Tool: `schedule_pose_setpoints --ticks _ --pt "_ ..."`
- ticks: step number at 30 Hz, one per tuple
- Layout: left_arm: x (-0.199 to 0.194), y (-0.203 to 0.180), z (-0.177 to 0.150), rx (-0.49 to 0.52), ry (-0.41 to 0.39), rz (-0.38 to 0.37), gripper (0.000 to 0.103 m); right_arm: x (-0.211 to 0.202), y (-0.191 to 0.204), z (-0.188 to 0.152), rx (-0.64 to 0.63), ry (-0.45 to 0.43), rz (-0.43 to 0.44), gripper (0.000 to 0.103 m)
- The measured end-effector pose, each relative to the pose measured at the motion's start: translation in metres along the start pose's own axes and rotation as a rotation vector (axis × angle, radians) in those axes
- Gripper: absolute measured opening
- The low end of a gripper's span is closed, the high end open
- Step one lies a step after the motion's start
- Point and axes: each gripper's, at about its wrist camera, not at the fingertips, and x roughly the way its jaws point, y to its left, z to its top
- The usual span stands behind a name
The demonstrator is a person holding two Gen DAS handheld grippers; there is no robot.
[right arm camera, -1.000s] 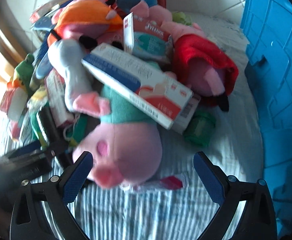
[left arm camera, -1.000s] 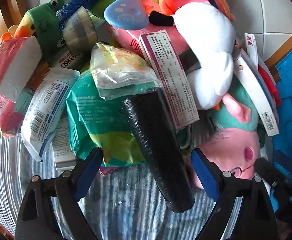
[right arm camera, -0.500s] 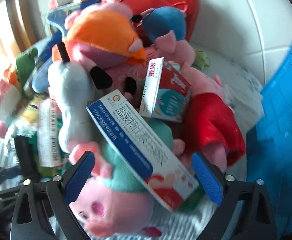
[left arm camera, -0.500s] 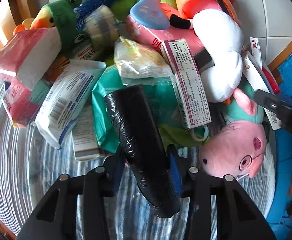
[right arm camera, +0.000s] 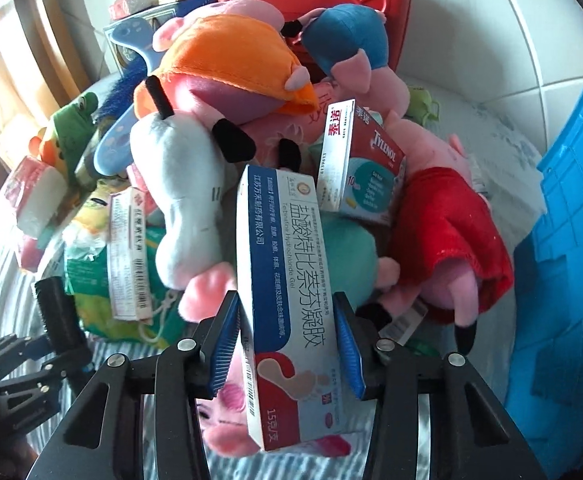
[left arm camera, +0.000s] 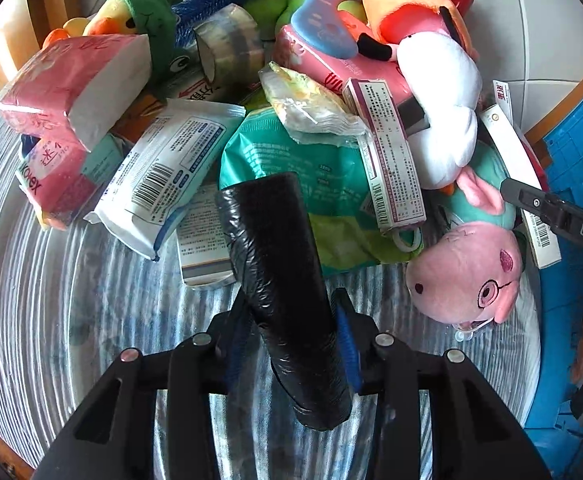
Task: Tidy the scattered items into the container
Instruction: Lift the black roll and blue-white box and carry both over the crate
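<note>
My left gripper [left arm camera: 291, 344] is shut on a black plastic-wrapped roll [left arm camera: 279, 280], which also shows at the lower left of the right wrist view [right arm camera: 57, 316]. My right gripper [right arm camera: 287, 344] is shut on a long white and blue medicine box [right arm camera: 287, 300] that lies over the pink pig plush [left arm camera: 463, 272]. Both stand at the near edge of a heap of plush toys, boxes and packets on a striped cloth [left arm camera: 71, 300]. The blue container [right arm camera: 563, 240] stands at the right, and shows in the left wrist view [left arm camera: 575, 152].
The heap holds a Tylenol box [right arm camera: 367, 172], a red-dressed pig plush [right arm camera: 451, 248], an orange and white plush [right arm camera: 195, 120], a green packet [left arm camera: 291, 160], pink tissue packs [left arm camera: 71, 88], a tape roll [left arm camera: 227, 44] and a frog plush [left arm camera: 147, 12]. A white tiled wall [right arm camera: 491, 32] is behind.
My left gripper closed on the black roll and lifted its far end. My right gripper moved in and closed on the white and blue box.
</note>
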Motion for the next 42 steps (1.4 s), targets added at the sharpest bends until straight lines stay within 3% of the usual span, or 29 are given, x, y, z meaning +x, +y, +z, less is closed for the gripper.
schedule_pose_setpoints --ticks 20,28,31,33,42 --pt "-0.028 -0.019 -0.014 -0.022 -0.027 -0.012 0.033 -0.039 0.004 -0.016 0.023 -0.027 0.031 0.044" --pt "-0.058 -0.034 -0.014 0.013 -0.070 0.028 0.033 -0.062 0.012 -0.014 0.025 -0.050 0.034 0.044" --pt "-0.077 -0.011 -0.022 0.017 -0.095 0.040 0.033 -0.076 0.016 -0.013 0.022 -0.060 0.032 0.044" --pt "-0.075 0.019 0.034 0.021 -0.115 0.046 0.033 -0.087 0.018 -0.013 0.025 -0.066 0.030 0.044" --pt "-0.144 0.034 0.061 0.043 -0.213 0.072 0.033 -0.141 0.025 -0.011 0.071 -0.086 0.038 0.044"
